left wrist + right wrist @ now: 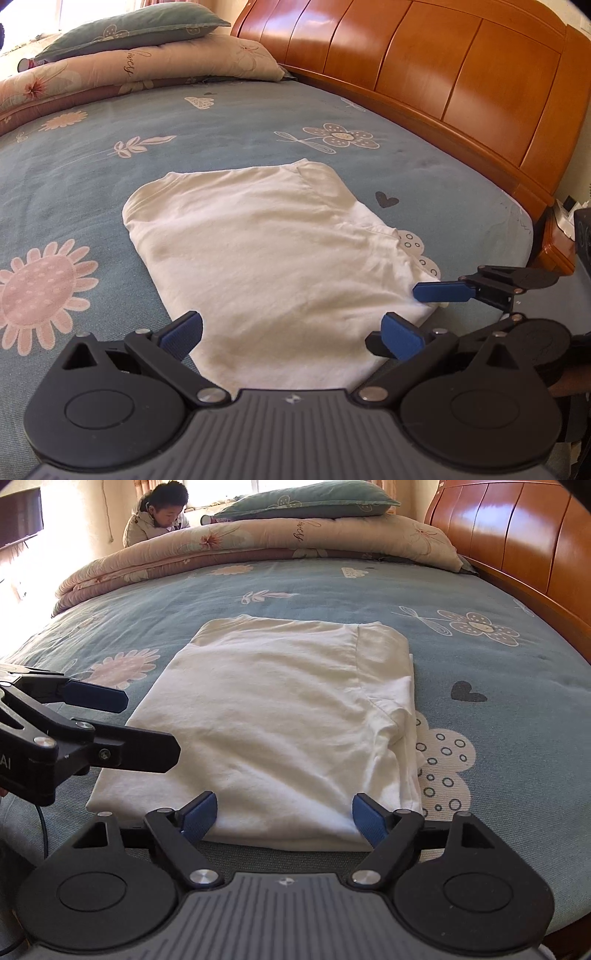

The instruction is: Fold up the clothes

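My left tongs (291, 332) stand wide with nothing between them, and my right tongs (284, 818) gape wide too, empty, at the near edge of the white shirt (280, 716). The shirt lies folded flat on the bed (517, 701), on its blue flowered sheet. On the folded quilt (258, 542) under the pillow (306, 500) I read cursive lettering, perhaps "lovely"; I cannot be sure.

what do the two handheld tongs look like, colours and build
Both match: the left tongs and right tongs have black linkage arms with silver pivot screws, round black hubs, a ribbed grey body with a small logo, and blue textured pads. A dark cable hangs beside the left tool.
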